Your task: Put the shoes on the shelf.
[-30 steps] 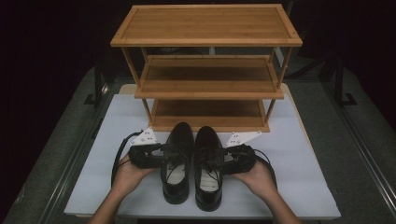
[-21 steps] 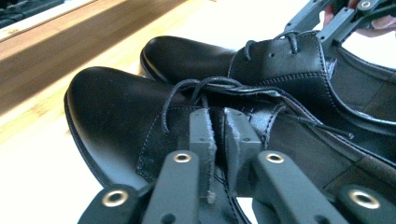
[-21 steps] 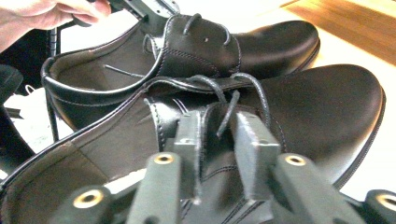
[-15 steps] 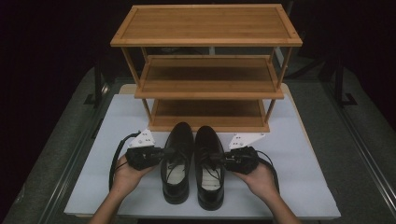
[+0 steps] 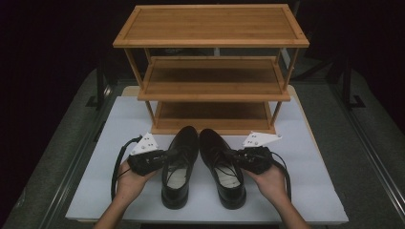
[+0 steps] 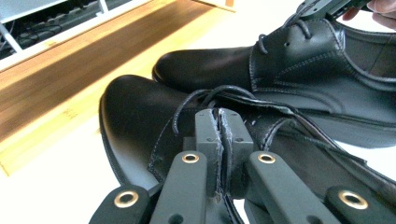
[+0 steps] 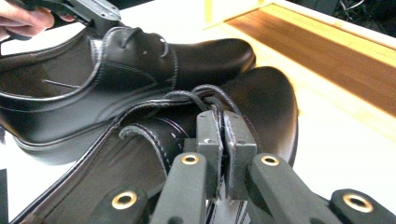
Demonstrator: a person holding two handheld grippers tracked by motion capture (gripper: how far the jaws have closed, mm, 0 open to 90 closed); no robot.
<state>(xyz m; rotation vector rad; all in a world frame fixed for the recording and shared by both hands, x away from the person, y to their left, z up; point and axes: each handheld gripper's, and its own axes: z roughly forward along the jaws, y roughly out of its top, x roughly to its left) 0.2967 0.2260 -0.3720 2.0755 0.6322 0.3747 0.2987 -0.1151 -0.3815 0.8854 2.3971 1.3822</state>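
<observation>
- Looks like a lab or recording setup, not a home.
- White table [image 5: 315, 191] under bright light; everything around the table is dark.
- Black stand legs [image 5: 351, 88] on grey floor, one left of the table and one right of it.
- Bamboo three-tier shoe rack [image 5: 210, 28] at the table's far edge, black dress shoes [image 5: 179, 167] just in front: staged props.
</observation>
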